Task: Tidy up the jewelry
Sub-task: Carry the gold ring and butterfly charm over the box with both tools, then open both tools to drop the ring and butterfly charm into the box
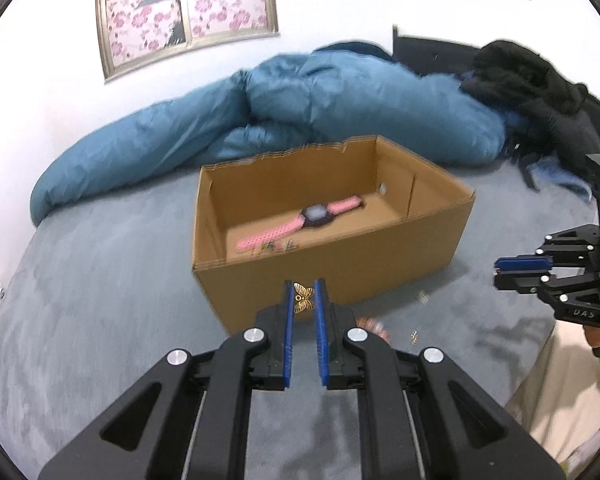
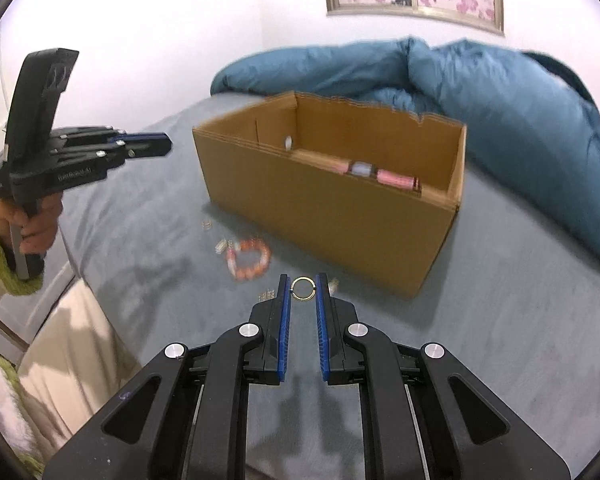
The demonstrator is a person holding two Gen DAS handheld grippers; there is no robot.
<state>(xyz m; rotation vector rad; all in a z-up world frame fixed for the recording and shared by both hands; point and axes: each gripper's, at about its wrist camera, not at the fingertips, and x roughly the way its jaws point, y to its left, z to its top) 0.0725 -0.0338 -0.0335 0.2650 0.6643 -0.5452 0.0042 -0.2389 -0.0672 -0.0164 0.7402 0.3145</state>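
- Risk: both pieces are tiny and pinched only at the claw tips; a jolt on the way to the cardboard box could drop them onto the grey bed.
- Risk: letting go short of the near wall puts them outside the box.
- Left claw: nearly closed, clamping a gold butterfly charm, held before the box's near wall.
- Right claw: nearly closed, gripping a gold ring above the bed.
- Pink watch lies in the box; orange bead bracelet and small bits lie on the bed beside it.
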